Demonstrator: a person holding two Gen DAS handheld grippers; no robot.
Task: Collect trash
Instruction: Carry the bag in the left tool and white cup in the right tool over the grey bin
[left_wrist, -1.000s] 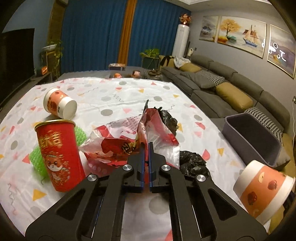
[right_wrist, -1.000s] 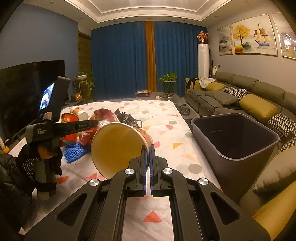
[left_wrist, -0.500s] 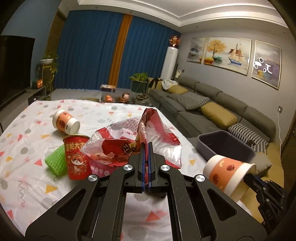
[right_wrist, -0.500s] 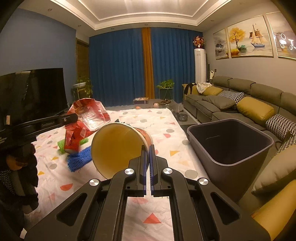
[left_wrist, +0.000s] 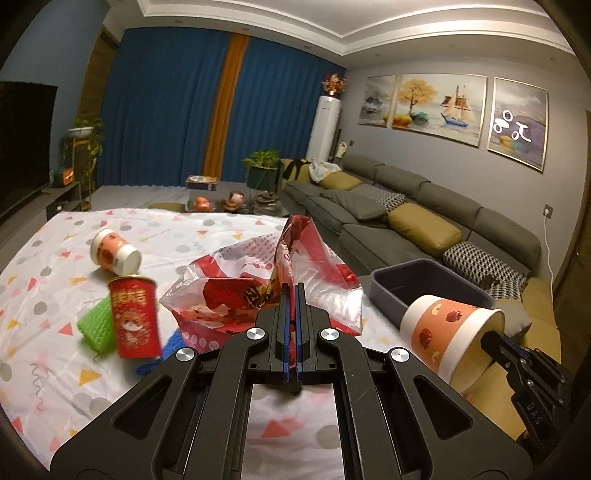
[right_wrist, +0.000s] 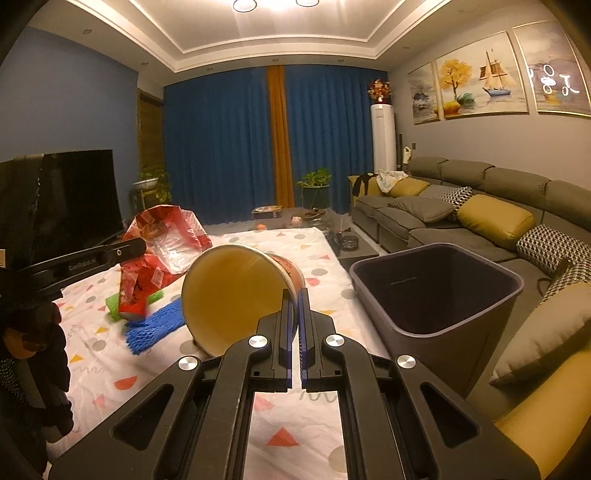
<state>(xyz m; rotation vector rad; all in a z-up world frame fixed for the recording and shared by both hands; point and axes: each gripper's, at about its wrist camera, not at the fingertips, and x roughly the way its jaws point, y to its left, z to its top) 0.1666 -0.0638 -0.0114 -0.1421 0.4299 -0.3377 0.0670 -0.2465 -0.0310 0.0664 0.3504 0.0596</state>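
Note:
My left gripper is shut on a crumpled red and clear plastic bag, held up above the patterned tablecloth. The bag also shows in the right wrist view. My right gripper is shut on the rim of a paper noodle cup, its open mouth facing me. The cup also shows in the left wrist view, left of the grey trash bin. The bin stands off the table's right edge.
On the table lie a red can, a green foam net, a blue foam net and another paper cup. A grey sofa runs along the right wall. A TV stands at left.
Both grippers have risen, lifting the bag and the cup away from the table. The right gripper with the cup has come nearer the bin. The red can looks blurred, tipping.

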